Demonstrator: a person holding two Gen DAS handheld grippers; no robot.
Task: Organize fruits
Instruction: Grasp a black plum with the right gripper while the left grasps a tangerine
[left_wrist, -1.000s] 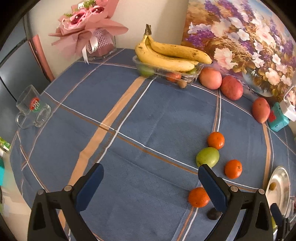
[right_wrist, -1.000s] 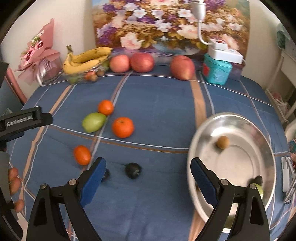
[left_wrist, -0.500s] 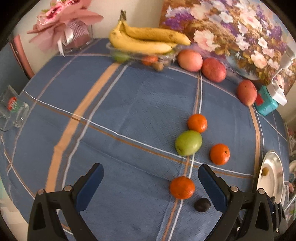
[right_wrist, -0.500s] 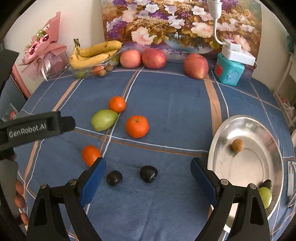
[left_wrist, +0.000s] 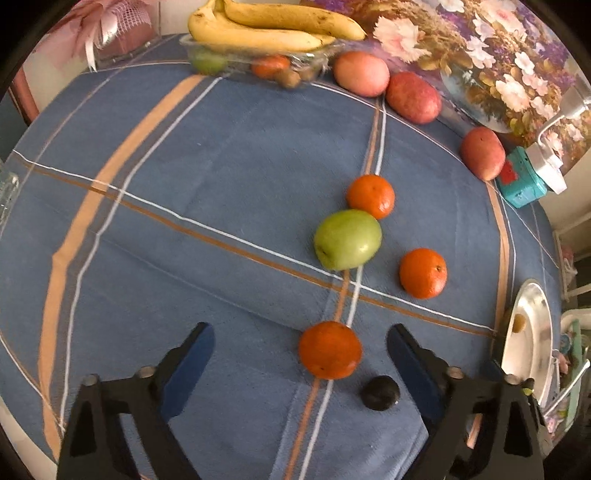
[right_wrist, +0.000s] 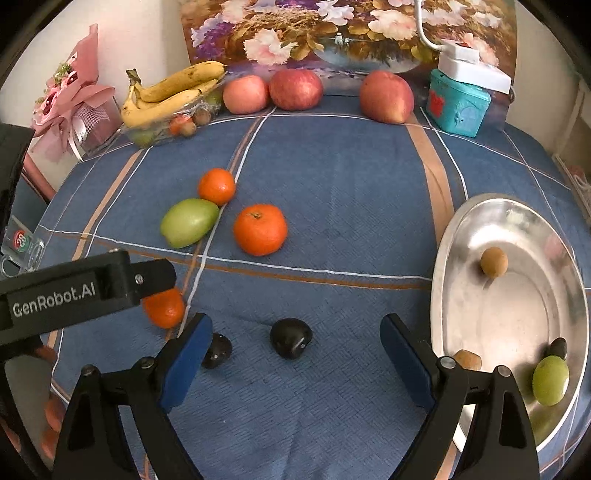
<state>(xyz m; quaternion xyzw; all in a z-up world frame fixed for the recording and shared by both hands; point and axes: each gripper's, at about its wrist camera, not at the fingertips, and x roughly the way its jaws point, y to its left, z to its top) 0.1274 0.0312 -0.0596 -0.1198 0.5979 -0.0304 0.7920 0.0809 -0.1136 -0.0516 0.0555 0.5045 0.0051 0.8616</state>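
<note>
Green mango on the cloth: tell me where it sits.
In the right wrist view the green mango lies left of centre on the blue cloth, against a small tangerine behind it.

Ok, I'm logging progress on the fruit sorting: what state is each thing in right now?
Left gripper: open, jaws just closing, the nearest orange tangerine between them, untouched.
Right gripper: open, around the dark heart-shaped fruit, not gripping.
Round steel bowl: holds several small fruits.
Green oval fruit: loose on the blue cloth.
Clear plastic tray: filled, yellow bananas on top.
</note>
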